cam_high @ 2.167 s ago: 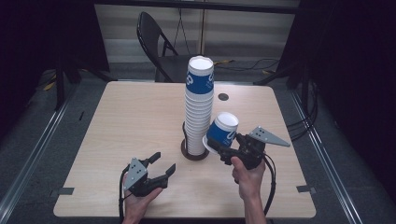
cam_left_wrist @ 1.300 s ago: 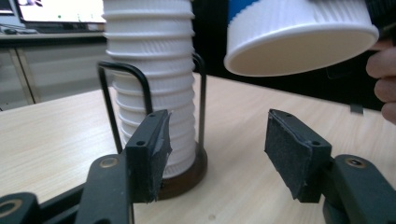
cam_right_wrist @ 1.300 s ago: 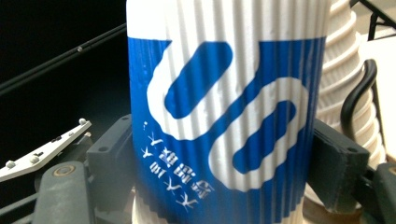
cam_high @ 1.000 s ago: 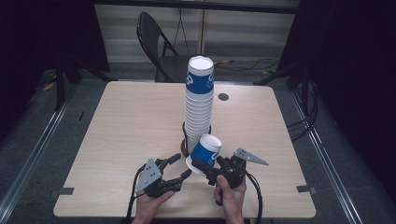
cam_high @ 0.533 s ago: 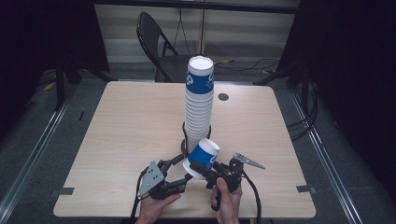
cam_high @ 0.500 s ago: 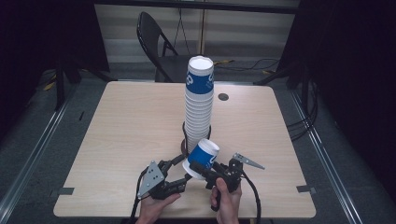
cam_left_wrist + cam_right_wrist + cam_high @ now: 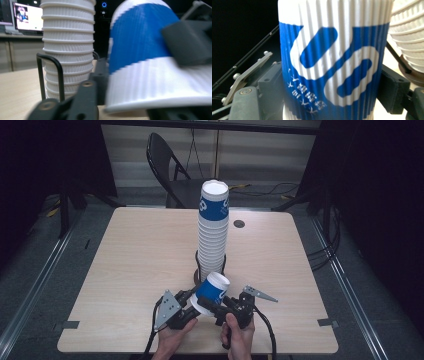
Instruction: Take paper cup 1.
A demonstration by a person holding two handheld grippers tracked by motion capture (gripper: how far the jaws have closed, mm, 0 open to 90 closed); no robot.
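STEP: cup handover above surface | CUP (image 7: 212, 291): inverted, near front edge, before the stack (image 7: 214, 227) | RIGHT hand-held gripper (image 7: 214, 306): clamped on cup body | LEFT hand-held gripper (image 7: 192, 306): jaws have just been closing onto cup rim, sharing support

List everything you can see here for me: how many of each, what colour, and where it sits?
Single paper cup: one, blue and white, upside down, between both grippers near the table's front edge.
Cup stack: one tall stack, white with a blue top cup, table centre.
Wire holder: one, black, around the stack's base.
Table: one, light wood.
Folding chair: one, black, behind the table.
Monitor: one, lit, far background of the left gripper view.
Left gripper: one, black; jaws have just been closing at the cup's rim.
Right gripper: one, black, clamped on the cup.
Hands: two, bottom edge.
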